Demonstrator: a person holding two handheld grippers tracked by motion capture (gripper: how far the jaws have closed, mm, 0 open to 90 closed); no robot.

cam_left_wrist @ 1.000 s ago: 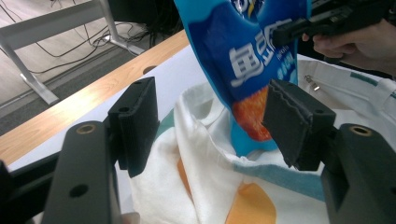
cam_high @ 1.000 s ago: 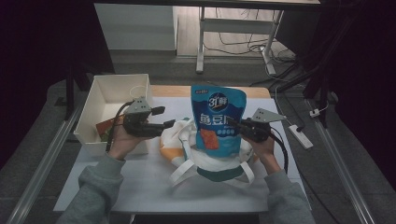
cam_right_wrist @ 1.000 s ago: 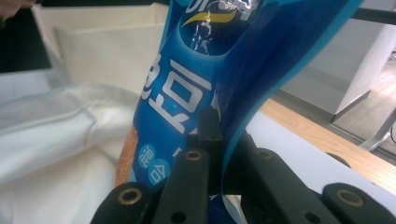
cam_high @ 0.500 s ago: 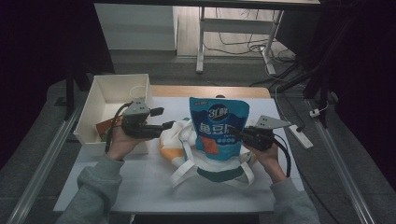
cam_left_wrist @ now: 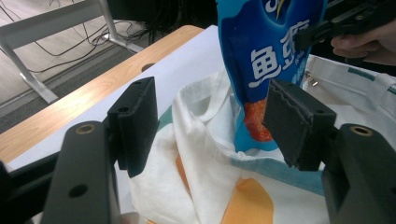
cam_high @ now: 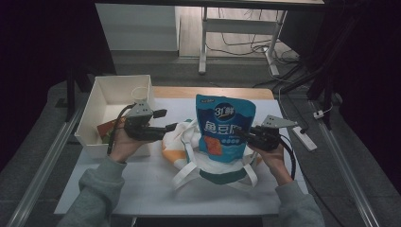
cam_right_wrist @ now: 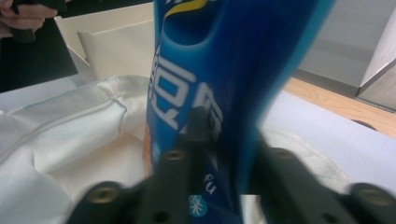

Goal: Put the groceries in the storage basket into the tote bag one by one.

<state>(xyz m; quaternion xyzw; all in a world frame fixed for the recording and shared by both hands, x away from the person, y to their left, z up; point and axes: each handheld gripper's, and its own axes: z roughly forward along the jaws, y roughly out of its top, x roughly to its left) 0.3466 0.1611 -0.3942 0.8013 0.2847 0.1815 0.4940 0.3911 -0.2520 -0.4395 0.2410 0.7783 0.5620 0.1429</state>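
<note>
A blue snack pouch [cam_high: 224, 125] with white lettering stands upright, its bottom inside the mouth of a white tote bag [cam_high: 187, 146] with orange and teal patches. My right gripper [cam_high: 243, 135] is shut on the pouch's right edge; in the right gripper view the pouch [cam_right_wrist: 205, 84] sits pinched between the jaws [cam_right_wrist: 219, 140]. My left gripper [cam_high: 169, 127] is at the bag's left side. In the left gripper view it [cam_left_wrist: 215, 123] is open, with the bag's rim [cam_left_wrist: 201, 140] and the pouch [cam_left_wrist: 266, 60] beyond its wide-apart pads [cam_left_wrist: 137, 121].
A white open box [cam_high: 111, 92] stands at the table's left, with an orange and green packet [cam_high: 106, 130] inside. The bag lies on a white mat [cam_high: 151, 194]. The wooden table edge [cam_high: 189, 92] runs along the back. A white power strip [cam_high: 302, 138] lies at the right.
The right gripper has lowered the pouch toward me, so its bottom now sits in the bag's mouth. The left gripper has shifted slightly down.
</note>
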